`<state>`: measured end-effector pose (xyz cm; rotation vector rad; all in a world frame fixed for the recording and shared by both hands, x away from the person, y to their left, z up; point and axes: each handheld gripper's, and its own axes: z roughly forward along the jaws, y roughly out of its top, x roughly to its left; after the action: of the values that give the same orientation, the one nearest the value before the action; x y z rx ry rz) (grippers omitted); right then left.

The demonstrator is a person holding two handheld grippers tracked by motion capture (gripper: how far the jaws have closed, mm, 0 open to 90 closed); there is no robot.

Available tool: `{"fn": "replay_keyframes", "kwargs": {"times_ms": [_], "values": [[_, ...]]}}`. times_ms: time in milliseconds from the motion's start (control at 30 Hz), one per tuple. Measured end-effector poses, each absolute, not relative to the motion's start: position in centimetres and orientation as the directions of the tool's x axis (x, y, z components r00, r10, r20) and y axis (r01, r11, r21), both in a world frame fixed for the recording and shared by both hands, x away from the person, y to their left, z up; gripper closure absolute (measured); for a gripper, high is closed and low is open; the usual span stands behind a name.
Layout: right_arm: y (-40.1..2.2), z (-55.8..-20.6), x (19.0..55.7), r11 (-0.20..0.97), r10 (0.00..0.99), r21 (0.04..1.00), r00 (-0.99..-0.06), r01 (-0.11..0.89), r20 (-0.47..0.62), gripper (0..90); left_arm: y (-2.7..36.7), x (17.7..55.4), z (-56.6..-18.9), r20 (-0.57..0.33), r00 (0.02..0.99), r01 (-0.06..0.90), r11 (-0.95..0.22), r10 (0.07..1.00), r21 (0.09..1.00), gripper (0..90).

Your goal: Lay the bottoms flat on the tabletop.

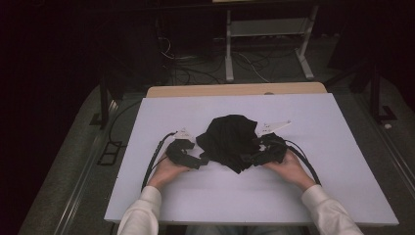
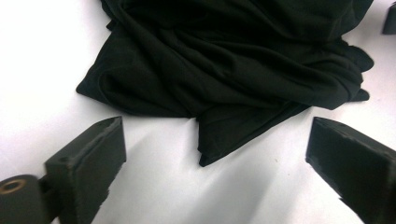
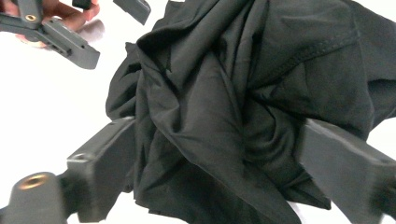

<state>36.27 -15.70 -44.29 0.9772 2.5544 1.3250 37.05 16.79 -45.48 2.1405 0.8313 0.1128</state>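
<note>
The black garment (image 1: 230, 141) sits crumpled in a heap at the middle of the white desk (image 1: 313, 191). On its left, the left claw (image 2: 212, 149) stands spread, a pointed corner of the cloth lying between its jaws, untouched. On the other side, the right claw (image 3: 215, 172) is wide too, with bunched folds filling the gap between its jaws; whether they pinch, hard to tell.

A plain black cloth (image 1: 230, 139) lies crumpled at the frame's centre on a white surface (image 1: 313, 147). Both claws are black: left claw (image 1: 203, 160), right claw (image 1: 249, 157). White sleeves (image 1: 142, 213) enter at the bottom.
</note>
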Motion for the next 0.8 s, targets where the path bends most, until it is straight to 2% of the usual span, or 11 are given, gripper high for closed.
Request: {"fn": "replay_keyframes", "kwargs": {"times_ms": [100,300,400,467,567,700,800], "values": [[-15.5,-44.3,36.2,0.42,0.577,0.764,-0.794,0.49,0.192,17.2,16.7,37.0,-45.6,-0.195,0.785,0.522,-0.459,0.587,0.719,11.8],[-15.1,-44.3,36.0,0.429,0.572,0.767,-0.801,0.477,0.178,34.6,16.4,36.9,-45.7,-0.184,0.797,0.509,-0.476,0.575,0.717,16.0],[-15.0,-44.3,35.9,0.44,0.567,0.765,-0.806,0.469,0.169,43.6,16.5,37.0,-45.7,-0.182,0.794,0.509,-0.471,0.58,0.721,21.4],[-14.8,-44.2,35.8,0.454,0.57,0.76,-0.807,0.465,0.154,46.4,16.5,37.0,-45.7,-0.188,0.793,0.511,-0.467,0.579,0.722,25.6],[-14.7,-44.1,35.8,0.457,0.571,0.761,-0.808,0.461,0.145,53.3,16.5,36.9,-45.7,-0.189,0.8,0.505,-0.469,0.57,0.724,34.5],[-14.7,-44.0,35.7,0.469,0.565,0.76,-0.814,0.45,0.133,67.2,16.3,36.9,-45.7,-0.182,0.806,0.497,-0.476,0.564,0.725,48.5],[-14.6,-44.0,35.7,0.475,0.567,0.749,-0.812,0.463,0.142,75.0,16.3,36.9,-45.7,-0.169,0.792,0.505,-0.472,0.587,0.723,59.0]]}}
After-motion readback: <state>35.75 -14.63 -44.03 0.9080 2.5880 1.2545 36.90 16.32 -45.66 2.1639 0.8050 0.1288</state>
